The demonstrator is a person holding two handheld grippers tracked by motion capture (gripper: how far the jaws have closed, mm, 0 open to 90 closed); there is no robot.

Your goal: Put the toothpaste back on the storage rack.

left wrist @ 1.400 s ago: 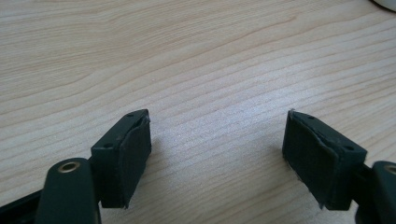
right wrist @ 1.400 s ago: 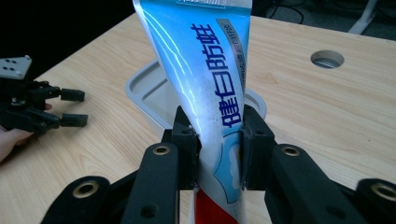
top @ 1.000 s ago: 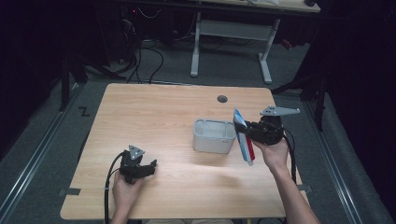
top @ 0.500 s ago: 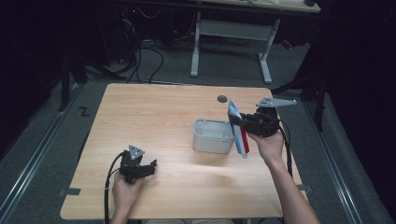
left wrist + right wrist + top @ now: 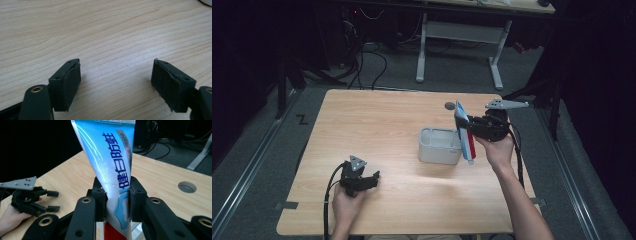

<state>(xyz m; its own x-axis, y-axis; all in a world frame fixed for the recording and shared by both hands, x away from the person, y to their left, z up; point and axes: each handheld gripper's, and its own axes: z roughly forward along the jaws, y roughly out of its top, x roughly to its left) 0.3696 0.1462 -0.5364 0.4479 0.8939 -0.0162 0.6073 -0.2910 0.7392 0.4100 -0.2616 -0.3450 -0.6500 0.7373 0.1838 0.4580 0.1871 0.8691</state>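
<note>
Toothpaste tube [image 5: 112,170] is clamped mid-body in the right tongs [image 5: 116,200], held upright beside the grey container [image 5: 439,146], likely lined up to drop in. Left tongs [image 5: 117,85] gape empty, resting low on the worktop [image 5: 377,120], apparently just waiting.

A lit wooden table [image 5: 377,125] stands on grey floor [image 5: 257,165]; at the frame's top, a white-legged desk [image 5: 457,37] and cables [image 5: 362,60] in darkness.
</note>
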